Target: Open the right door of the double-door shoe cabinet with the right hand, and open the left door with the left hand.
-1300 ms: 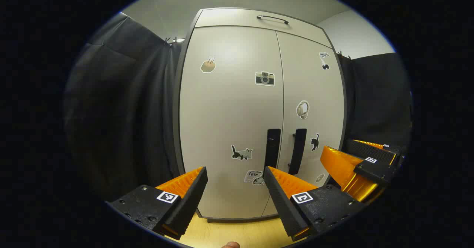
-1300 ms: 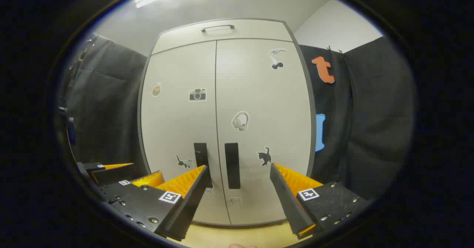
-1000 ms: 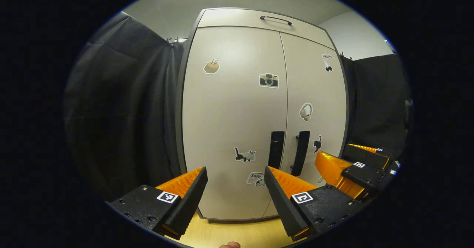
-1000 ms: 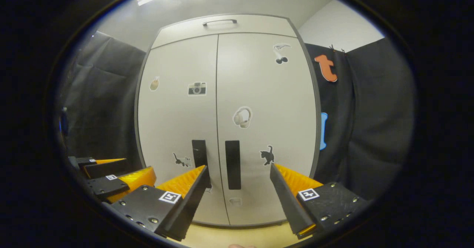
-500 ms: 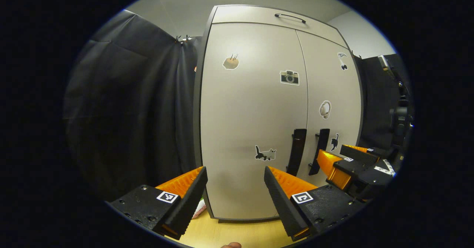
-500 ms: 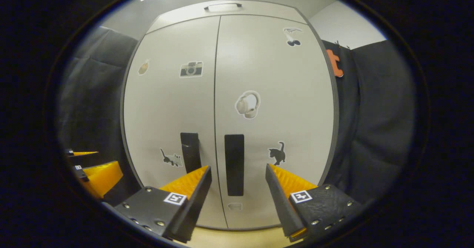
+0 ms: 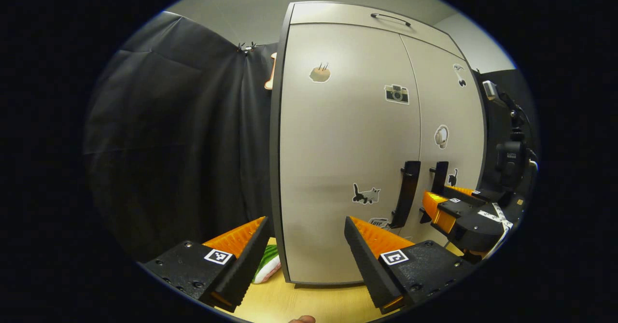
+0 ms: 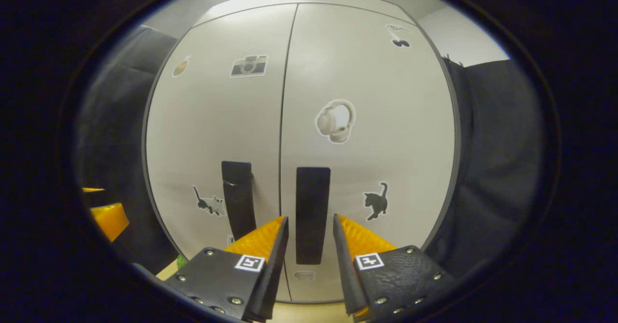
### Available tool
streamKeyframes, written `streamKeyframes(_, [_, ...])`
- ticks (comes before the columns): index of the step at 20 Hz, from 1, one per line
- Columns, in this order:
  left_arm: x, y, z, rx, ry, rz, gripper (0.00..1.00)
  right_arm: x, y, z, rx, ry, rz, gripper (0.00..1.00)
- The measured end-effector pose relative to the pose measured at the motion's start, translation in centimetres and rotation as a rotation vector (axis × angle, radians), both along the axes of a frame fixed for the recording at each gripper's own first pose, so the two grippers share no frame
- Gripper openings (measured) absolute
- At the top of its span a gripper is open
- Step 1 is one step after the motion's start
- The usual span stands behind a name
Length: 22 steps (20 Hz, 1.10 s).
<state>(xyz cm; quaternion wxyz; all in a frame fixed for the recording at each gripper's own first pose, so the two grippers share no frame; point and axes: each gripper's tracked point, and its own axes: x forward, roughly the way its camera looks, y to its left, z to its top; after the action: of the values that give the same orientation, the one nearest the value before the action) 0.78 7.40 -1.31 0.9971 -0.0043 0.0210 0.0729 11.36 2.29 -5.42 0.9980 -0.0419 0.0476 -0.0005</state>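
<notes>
Both cabinet doors are closed; the right hand-held gripper (image 8: 310,236) straddles the right door handle (image 8: 312,214), fingers apart, while the left hand-held gripper (image 7: 307,238) hangs released

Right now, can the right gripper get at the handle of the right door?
Probably yes. The right gripper is open, with the right door handle lined up between its fingers. Nothing stands between them, and both doors are shut.

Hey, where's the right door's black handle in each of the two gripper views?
Left gripper view: right door handle far right, just above the right gripper.
Right gripper view: it stands at lower centre, lined up with the gripper's open gap.
Shared landmark: headphone sticker above it.
</notes>
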Motion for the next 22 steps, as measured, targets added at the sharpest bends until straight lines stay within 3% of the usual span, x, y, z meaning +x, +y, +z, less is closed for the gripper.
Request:
streamKeyframes(2, [-0.2, 0.4, -0.2, 0.002, 0.004, 0.009, 0.95, 0.9, -0.6, -0.1, -0.006, -0.004, -0.044, 0.54])
streamKeyframes(4, [-0.4, 1.0, -0.3, 0.002, 0.007, 0.021, 0.92, 0.1, -0.5, 0.2, 0.043, -0.002, -0.045, 0.33])
streamKeyframes(6, [-0.7, 1.6, -0.4, -0.007, 0.009, 0.034, 0.96, 0.5, -0.5, 0.2, 0.027, -0.002, -0.046, 0.33])
streamKeyframes(11, [-1.5, 2.7, -0.6, -0.011, 0.011, 0.058, 0.96, 1.2, -0.6, 0.3, 0.013, -0.011, -0.062, 0.32])
streamKeyframes(12, [-1.6, 2.8, -0.7, -0.013, 0.014, 0.059, 0.92, 1.6, -0.6, 0.3, 0.016, -0.006, -0.061, 0.33])
streamKeyframes(13, [-1.7, 2.9, -0.8, -0.015, 0.016, 0.06, 0.96, 1.7, -0.6, 0.1, 0.028, 0.007, -0.064, 0.28])
streamKeyframes(14, [-2.0, 2.9, -0.9, -0.017, 0.019, 0.061, 0.96, 1.7, -0.6, 0.3, 0.041, -0.003, -0.069, 0.33])
streamKeyframes(15, [-2.2, 2.8, -0.9, -0.019, 0.022, 0.062, 0.96, 1.6, -0.7, 0.2, 0.029, 0.003, -0.068, 0.25])
streamKeyframes(17, [-2.5, 2.6, -1.0, -0.025, 0.029, 0.061, 0.96, 1.8, -0.6, 0.2, 0.03, 0.003, -0.066, 0.29])
streamKeyframes(18, [-2.8, 2.5, -1.0, -0.026, 0.031, 0.059, 0.96, 1.5, -0.8, 0.1, 0.049, 0.012, -0.071, 0.25])
streamKeyframes(19, [-3.1, 2.4, -1.0, -0.026, 0.031, 0.058, 0.92, 1.3, -0.5, 0.3, 0.062, -0.002, -0.074, 0.14])
streamKeyframes(22, [-3.9, 2.2, -0.8, -0.021, 0.029, 0.058, 0.96, 1.4, -0.7, 0.2, 0.044, 0.004, -0.063, 0.13])
